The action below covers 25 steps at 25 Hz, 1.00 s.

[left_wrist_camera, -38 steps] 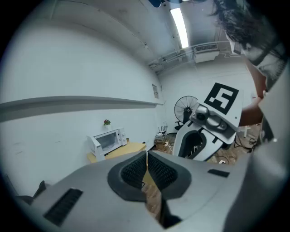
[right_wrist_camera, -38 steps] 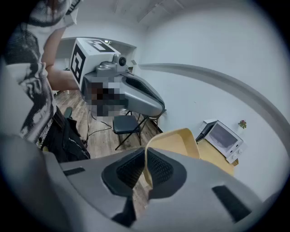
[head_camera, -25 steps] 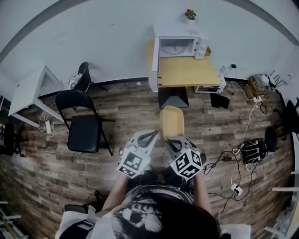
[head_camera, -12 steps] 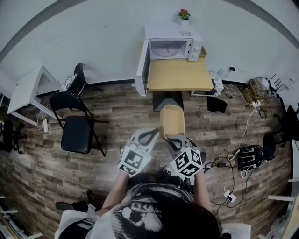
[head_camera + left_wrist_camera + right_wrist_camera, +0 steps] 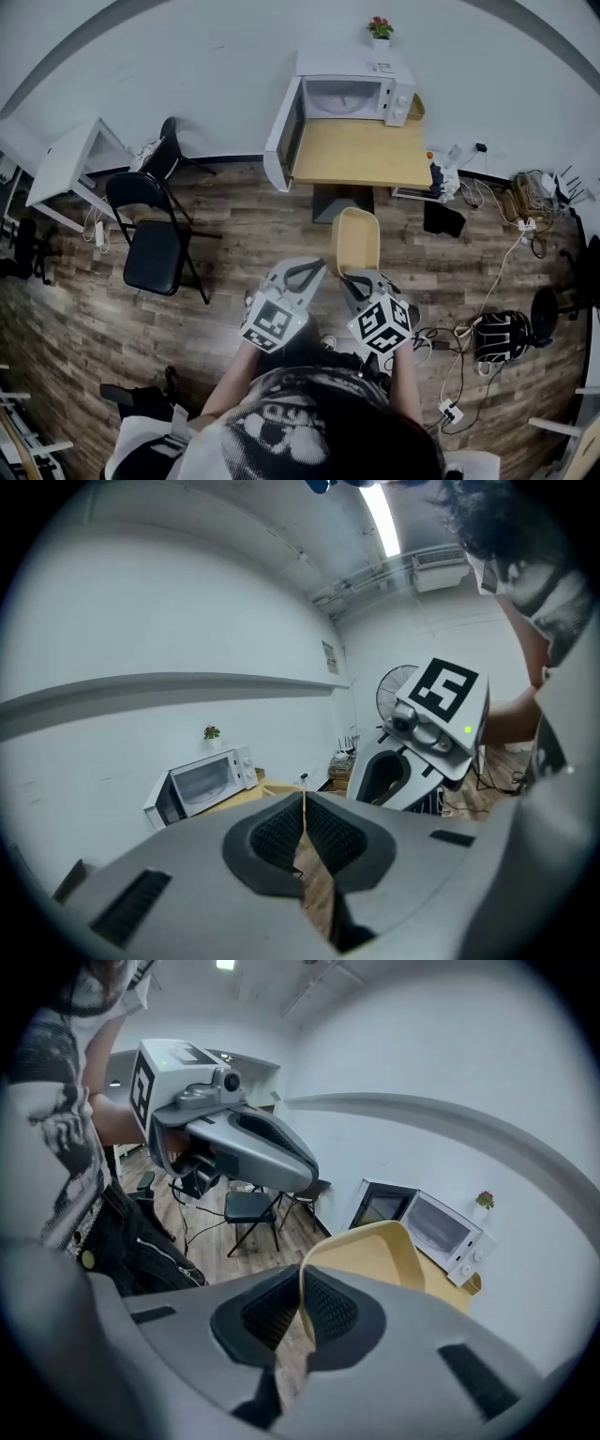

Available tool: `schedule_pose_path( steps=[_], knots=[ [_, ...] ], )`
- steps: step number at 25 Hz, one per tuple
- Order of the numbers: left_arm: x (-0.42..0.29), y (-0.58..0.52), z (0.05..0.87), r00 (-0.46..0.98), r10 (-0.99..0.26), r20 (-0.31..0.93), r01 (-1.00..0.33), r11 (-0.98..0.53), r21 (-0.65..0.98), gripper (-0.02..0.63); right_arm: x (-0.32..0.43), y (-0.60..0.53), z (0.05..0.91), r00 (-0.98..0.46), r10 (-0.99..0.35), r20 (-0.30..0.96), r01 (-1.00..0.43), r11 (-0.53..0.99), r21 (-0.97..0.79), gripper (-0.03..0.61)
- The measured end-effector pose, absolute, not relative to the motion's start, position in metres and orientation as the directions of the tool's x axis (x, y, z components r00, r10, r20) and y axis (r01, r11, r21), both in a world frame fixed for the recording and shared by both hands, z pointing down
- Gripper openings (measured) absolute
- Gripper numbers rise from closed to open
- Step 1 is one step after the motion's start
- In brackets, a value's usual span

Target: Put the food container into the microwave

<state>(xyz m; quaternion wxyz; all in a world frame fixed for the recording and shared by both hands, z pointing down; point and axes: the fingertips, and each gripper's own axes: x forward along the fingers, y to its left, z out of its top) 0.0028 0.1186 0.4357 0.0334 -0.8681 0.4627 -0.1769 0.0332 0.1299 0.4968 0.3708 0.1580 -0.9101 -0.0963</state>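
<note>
Here, the left tool (image 5: 303,834) has its ribbed pads pressed together on a thin yellow edge, which is the near rim of the food container (image 5: 356,242). The right tool (image 5: 302,1314) sits just beside it and is likewise clamped down on that same rim, with the container's wall rising out from between its pads. Both tools are held side by side by the person (image 5: 319,431), and the tray-like container sticks out ahead of them, open side up, toward the microwave (image 5: 352,94).

The container is well apart from the microwave. It hangs over the wooden floor (image 5: 234,216), on the person's side of the microwave and short of the counter's front edge.

The microwave stands at the back of the light wood counter (image 5: 366,155), against the white wall. Its door (image 5: 281,139) is swung wide open to the microwave's left, and the cavity shows pale inside. A small potted plant (image 5: 380,28) with red flowers sits on top of the microwave. A black folding chair (image 5: 155,248) stands well to the left of the microwave, on the floor. Tangled cables (image 5: 487,328) lie on the floor to the microwave's right.
</note>
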Motion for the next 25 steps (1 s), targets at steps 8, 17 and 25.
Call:
schedule_pose_path(
  steps=[8,17,25],
  knots=[
    [0.023,0.085,0.442,0.539,-0.79,0.292,-0.768,-0.603,-0.217,0.008,0.055,0.099,0.505,-0.668,-0.378,0.641,-0.271,0.926,0.264,0.02],
    [0.052,-0.015,0.45,0.633,-0.727,0.265,-0.703,-0.684,-0.197,0.008,0.083,0.012,0.518,-0.599,-0.432,0.675,-0.341,0.9,0.274,0.02],
    [0.036,-0.131,0.441,0.656,-0.703,0.276,-0.672,-0.71,-0.209,0.008,0.065,-0.103,0.511,-0.564,-0.425,0.708,-0.332,0.902,0.277,0.02]
  ],
)
